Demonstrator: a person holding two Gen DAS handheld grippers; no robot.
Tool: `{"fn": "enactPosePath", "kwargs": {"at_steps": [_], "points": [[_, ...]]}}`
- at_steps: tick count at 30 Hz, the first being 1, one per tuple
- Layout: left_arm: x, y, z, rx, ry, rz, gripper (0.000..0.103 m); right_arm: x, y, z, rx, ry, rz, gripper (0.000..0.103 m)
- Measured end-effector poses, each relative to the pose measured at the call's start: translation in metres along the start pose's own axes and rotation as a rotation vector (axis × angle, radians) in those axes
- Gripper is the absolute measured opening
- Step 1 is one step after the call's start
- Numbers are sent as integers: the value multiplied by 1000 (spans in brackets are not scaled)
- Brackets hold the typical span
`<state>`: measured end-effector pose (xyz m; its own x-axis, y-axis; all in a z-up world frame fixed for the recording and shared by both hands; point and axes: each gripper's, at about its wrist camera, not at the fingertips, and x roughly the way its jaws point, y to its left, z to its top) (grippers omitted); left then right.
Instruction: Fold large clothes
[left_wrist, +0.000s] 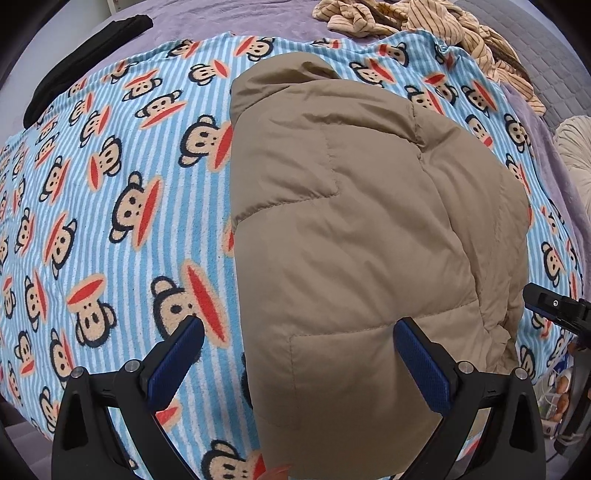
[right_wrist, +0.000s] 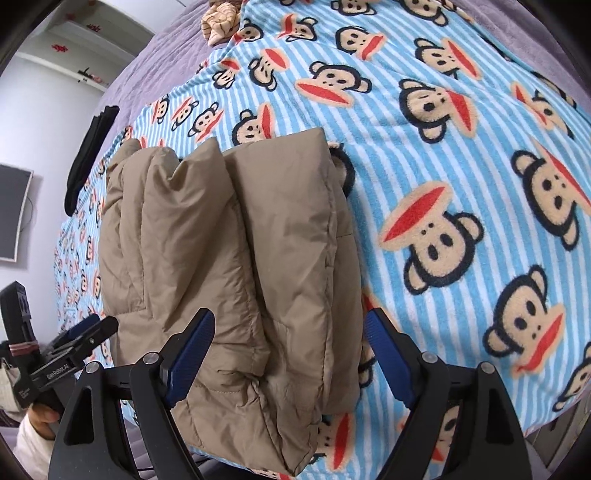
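**Ana:** Khaki quilted fabric fills the middle of both views. That is the puffer jacket (left_wrist: 369, 229), folded into a thick bundle and lying on the monkey-print blanket (left_wrist: 110, 206) with its blue and white stripes.

**Ben:** And the blanket is spread over a bed with a purple bedspread (left_wrist: 236, 18)?

**Ana:** Yes. Up by the far edge there is a heap of beige striped clothes (left_wrist: 424, 26), well apart from the jacket, and a black garment (left_wrist: 85, 55) lies along the blanket's left edge.

**Ben:** How does the left claw (left_wrist: 299, 332) stand?

**Ana:** Released, its blue pads spread wide. One pad hangs over the blanket and the other over the jacket's near part, so the jacket's left edge runs between them. Neither pad presses on the fabric.

**Ben:** And the right claw (right_wrist: 291, 325)?

**Ana:** Released too, fingers wide. In the right wrist view the folded jacket (right_wrist: 229, 258) sits between the two pads, with its stacked layers showing at the near end. The left pad lies against or just in front of the fabric; I cannot tell which. The right pad stands just beside the jacket's right edge, over the blanket (right_wrist: 443, 147).

**Ben:** Can each claw see the other?

**Ana:** Partly. The other gripper shows at the right edge of the left view, and at lower left of the right view, held by a hand (right_wrist: 40, 417) in a pale sleeve.
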<state>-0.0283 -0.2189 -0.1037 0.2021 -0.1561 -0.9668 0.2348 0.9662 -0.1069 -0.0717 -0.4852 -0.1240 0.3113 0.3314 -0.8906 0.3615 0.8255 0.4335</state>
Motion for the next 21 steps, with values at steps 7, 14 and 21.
{"fn": "enactPosePath", "kwargs": {"at_steps": [7,14,21], "points": [[4,-2,5,-3,17,-55,103,0,0,7,-49,5,7,86],[12,5,12,-5,36,-167,103,22,10,10,-117,95,80,86],[31,29,26,-30,62,-334,103,41,-4,21,-139,104,22,86]]}}
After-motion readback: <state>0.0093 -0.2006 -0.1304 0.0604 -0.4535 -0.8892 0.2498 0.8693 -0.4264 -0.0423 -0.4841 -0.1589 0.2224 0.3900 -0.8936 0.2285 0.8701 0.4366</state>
